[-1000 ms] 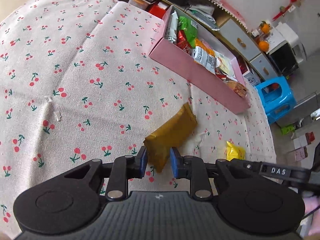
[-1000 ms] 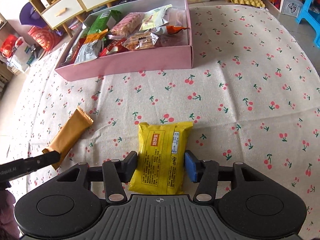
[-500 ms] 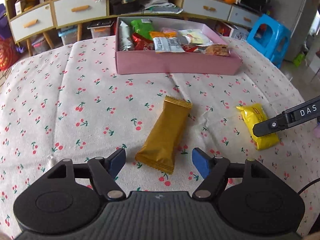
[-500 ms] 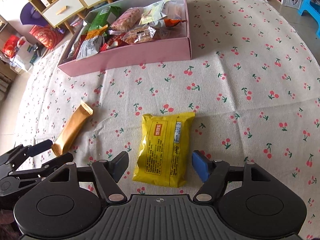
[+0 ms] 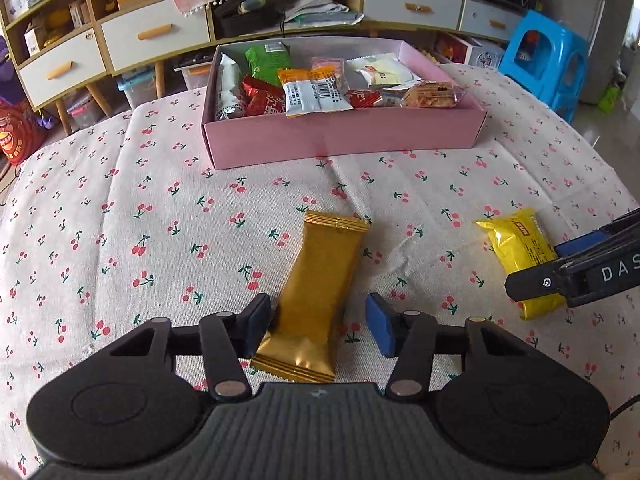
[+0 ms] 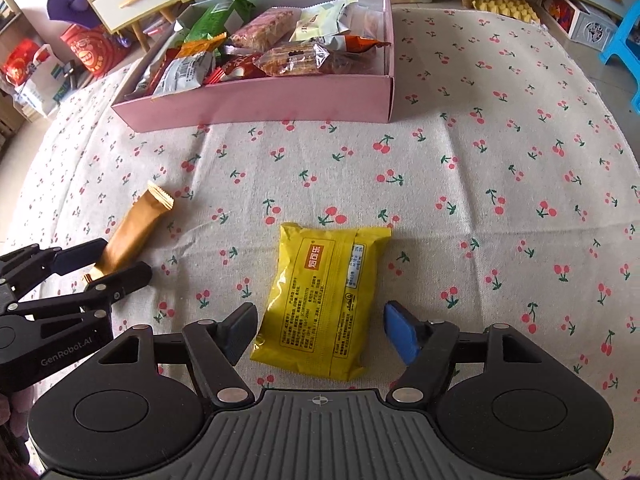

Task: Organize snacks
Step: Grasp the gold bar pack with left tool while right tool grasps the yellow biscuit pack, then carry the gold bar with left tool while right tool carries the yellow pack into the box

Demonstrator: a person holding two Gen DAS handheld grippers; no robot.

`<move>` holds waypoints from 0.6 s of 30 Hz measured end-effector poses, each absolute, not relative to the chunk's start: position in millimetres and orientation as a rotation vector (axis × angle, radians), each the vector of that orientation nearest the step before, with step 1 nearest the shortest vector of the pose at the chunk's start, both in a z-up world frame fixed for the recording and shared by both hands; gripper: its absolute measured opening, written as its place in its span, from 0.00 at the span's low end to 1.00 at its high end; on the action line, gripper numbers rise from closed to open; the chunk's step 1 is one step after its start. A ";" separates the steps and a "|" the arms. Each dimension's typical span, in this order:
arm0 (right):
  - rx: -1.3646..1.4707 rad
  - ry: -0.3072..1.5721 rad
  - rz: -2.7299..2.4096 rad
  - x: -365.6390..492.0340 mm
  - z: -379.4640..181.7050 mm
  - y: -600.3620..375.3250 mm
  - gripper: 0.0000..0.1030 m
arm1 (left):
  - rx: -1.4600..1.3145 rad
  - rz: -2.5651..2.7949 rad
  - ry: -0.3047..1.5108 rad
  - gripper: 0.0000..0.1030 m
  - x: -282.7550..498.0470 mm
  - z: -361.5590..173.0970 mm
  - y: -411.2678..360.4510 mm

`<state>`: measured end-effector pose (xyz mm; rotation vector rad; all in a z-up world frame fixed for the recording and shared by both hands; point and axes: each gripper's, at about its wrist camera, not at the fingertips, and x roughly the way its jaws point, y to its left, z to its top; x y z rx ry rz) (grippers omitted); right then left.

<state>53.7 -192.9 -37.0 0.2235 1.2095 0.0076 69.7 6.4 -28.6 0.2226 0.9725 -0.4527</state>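
Straddling a gold wrapper bar [image 5: 316,292] with jaws parted, the left tool [image 5: 318,320] hovers low over the cherry-print surface [image 5: 120,220], gripping nothing; the right tool [image 6: 318,326], equally wide open, brackets a yellow snack packet [image 6: 326,296] lying flat. Both wrappers look light, soft and slick, likely to crumple, so a gentle pinch across the middle seems wisest. Beyond them waits the pink box [image 5: 340,140], already crowded with packets
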 end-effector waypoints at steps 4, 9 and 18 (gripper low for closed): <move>0.211 1.208 0.005 54.1 -37.1 -192.4 0.68 | 0.219 -0.450 0.974 0.34 69.3 -27.9 6.2; 0.193 1.202 0.011 53.9 -36.0 -189.8 0.59 | 0.209 -0.442 0.979 0.28 69.9 -26.4 5.7; 0.225 1.196 0.007 54.8 -32.0 -193.6 0.51 | 0.155 -0.434 1.001 0.27 72.5 -21.9 8.2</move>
